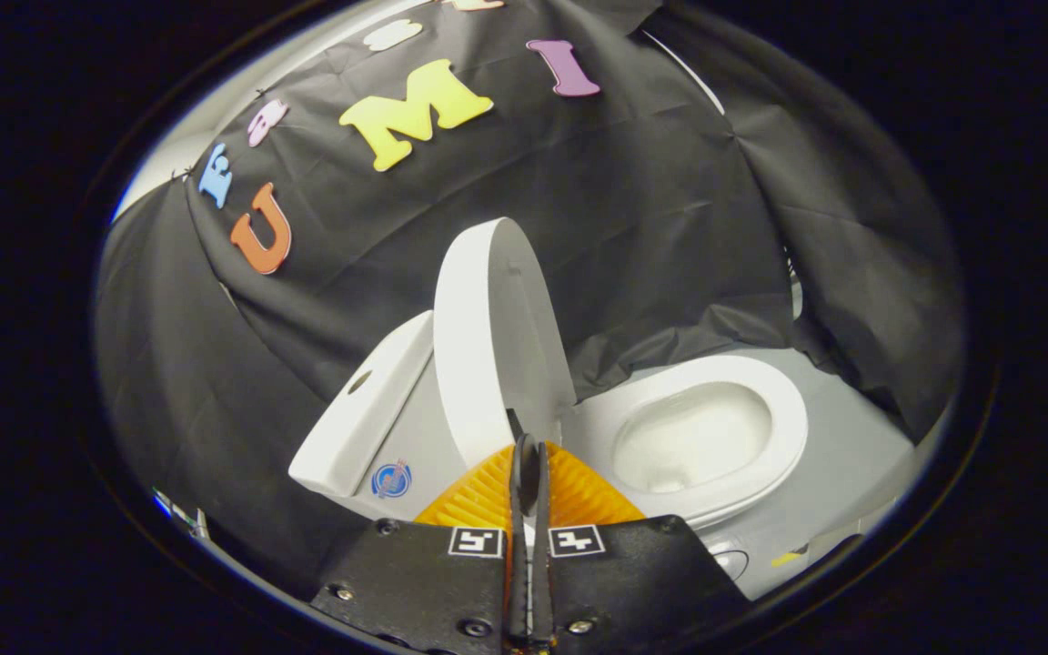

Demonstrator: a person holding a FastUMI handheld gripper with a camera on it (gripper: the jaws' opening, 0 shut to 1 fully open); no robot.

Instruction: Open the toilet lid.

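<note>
The toilet lid (pixel 492 337) stands raised, upright against the cistern (pixel 365 414), leaving the seat (pixel 774 400) and bowl (pixel 692 437) uncovered beyond it. The hand-held gripper (pixel 529 455) has its fingers pressed together with nothing between them, their tips just before the lid's lower edge. Grey floor (pixel 851 455) lies beside the bowl.

Toilet lid (pixel 497 346) smooth glossy plastic; seat (pixel 715 432) glossy; wall cloth (pixel 651 200) matt, creased.
</note>
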